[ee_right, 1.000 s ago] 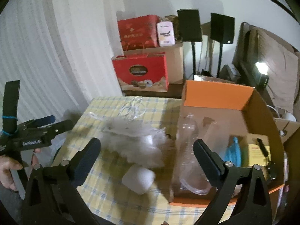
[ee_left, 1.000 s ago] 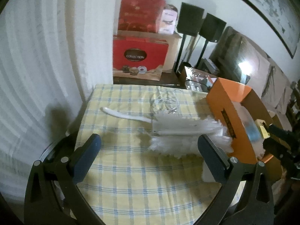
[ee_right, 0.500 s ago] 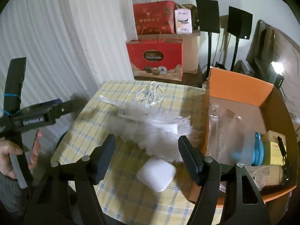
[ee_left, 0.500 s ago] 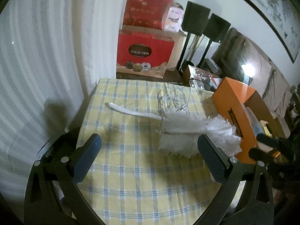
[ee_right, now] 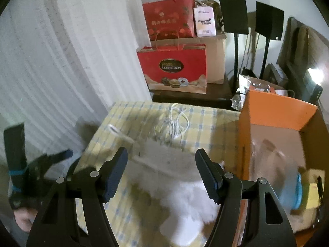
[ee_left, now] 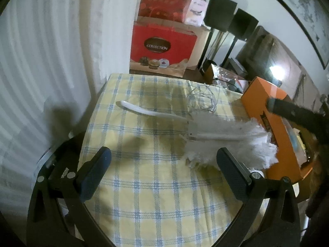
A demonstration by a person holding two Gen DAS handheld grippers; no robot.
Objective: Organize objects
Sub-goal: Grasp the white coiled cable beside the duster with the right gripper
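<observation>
The word "COLLECTION" is printed in pale letters on a dark oval on the front of the red gift bag (ee_left: 162, 49) behind the table; it is read in both views, and above it, in the right wrist view, a gold brand name is seen but is too blurred to be made out. Gold characters are printed on the taller red bag (ee_right: 168, 18) standing behind it, though they cannot be read. A dark word or two is carried by the white packet (ee_right: 205, 21) beside that bag, also too blurred to be read. A black mark on the orange box (ee_left: 265, 121) cannot be deciphered.
</observation>
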